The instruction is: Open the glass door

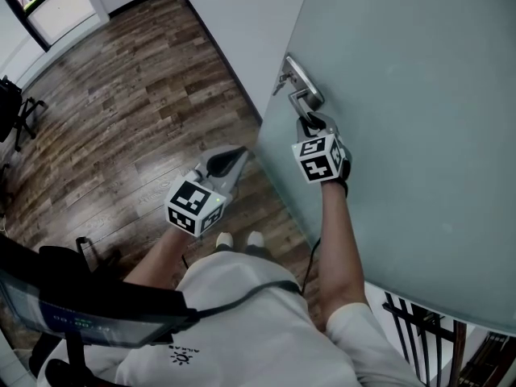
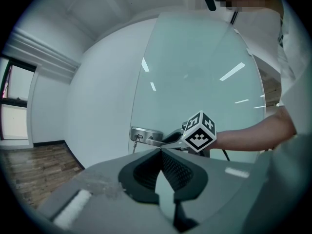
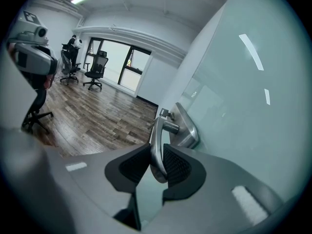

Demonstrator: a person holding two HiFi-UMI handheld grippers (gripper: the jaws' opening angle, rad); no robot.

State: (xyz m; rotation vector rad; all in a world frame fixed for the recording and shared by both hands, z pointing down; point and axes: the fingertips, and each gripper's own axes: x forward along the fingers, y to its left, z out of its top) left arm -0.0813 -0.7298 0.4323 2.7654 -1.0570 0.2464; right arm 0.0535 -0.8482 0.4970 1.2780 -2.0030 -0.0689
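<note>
The frosted glass door point(image 1: 403, 95) fills the right side of the head view. Its metal lever handle point(image 1: 300, 97) sits near the door's left edge, with a key point(image 3: 163, 113) in the lock plate point(image 3: 187, 128). My right gripper point(image 1: 309, 122) is shut on the handle point(image 3: 155, 135); the lever runs down between the ribbed pads of the right gripper point(image 3: 157, 150). My left gripper point(image 1: 234, 158) hangs lower left of the handle, apart from the door, pointing toward its edge. The left gripper point(image 2: 161, 151) has its fingertips together and holds nothing. Beyond it are the lock plate point(image 2: 145, 134) and the right gripper's marker cube point(image 2: 200, 132).
A white wall point(image 1: 242, 31) meets the door's left edge. Wood floor point(image 1: 121, 95) spreads to the left, with an office chair point(image 1: 20, 111) at its far left edge. More chairs point(image 3: 95, 69) stand by distant windows. A black railing point(image 1: 419, 329) shows at the bottom right.
</note>
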